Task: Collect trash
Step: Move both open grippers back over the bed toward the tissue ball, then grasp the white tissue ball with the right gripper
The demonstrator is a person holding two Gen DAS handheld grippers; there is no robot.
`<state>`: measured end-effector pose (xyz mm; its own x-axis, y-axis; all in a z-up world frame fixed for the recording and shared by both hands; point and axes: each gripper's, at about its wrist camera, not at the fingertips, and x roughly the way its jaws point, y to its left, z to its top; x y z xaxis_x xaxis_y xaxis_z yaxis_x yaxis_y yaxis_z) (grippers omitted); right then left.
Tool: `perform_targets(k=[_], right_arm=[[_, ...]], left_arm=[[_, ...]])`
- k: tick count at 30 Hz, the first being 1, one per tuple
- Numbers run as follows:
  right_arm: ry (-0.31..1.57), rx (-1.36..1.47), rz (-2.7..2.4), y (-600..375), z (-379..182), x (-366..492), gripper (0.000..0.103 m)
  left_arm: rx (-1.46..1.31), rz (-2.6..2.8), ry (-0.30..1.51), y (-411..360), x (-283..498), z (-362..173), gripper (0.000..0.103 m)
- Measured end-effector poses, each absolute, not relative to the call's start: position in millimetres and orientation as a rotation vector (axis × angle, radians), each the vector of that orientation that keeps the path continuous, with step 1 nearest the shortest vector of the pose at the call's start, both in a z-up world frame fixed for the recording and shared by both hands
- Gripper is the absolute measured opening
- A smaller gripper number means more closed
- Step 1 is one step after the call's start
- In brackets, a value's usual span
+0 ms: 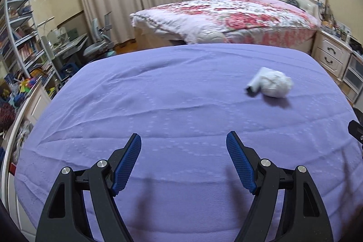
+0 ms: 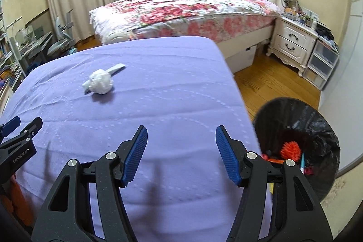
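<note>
A crumpled white paper wad (image 1: pixel 275 84) lies on the purple cloth (image 1: pixel 172 106), touching a small white tube-shaped piece (image 1: pixel 255 82). Both lie ahead and to the right of my left gripper (image 1: pixel 183 140), which is open and empty above the cloth. In the right wrist view the wad (image 2: pixel 101 81) and the white strip-like piece (image 2: pixel 116 67) lie ahead and to the left of my right gripper (image 2: pixel 181 132), also open and empty. A black-lined trash bin (image 2: pixel 297 128) stands on the floor right of the cloth and holds an orange spiky ball (image 2: pixel 291 149) and other scraps.
The left gripper (image 2: pixel 15 126) shows at the left edge of the right wrist view. Beyond the cloth stand a floral bed (image 2: pixel 186 13), a white nightstand (image 2: pixel 292 40) and plastic drawers (image 2: pixel 322 60). A desk, chair and cluttered shelves (image 1: pixel 20 37) fill the left side.
</note>
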<state>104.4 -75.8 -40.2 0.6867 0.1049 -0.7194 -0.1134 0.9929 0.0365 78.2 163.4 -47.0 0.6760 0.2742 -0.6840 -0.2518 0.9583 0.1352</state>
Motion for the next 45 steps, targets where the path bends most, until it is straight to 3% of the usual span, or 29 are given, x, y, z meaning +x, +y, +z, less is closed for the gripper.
perform_targets(k=[13,30,36,45], right_arm=[[0.824,-0.088,0.246,15,-43,135,0.061],[0.855,-0.114,0.237,53,-52,180,0.061],[0.877,-0.131,0.251,61,-57,182,0.042],[0.874,-0.126,0.244,58,-57,181,0.033]], left_arm=[[-0.056,0.419,0.803,249,72,-56,0.075],[-0.135,0.4,0.818,272,71,-59,0.075],[-0.156,0.392,0.819,276,70,-59,0.075],[-0.154,0.392,0.818,278,69,-59,0.075]])
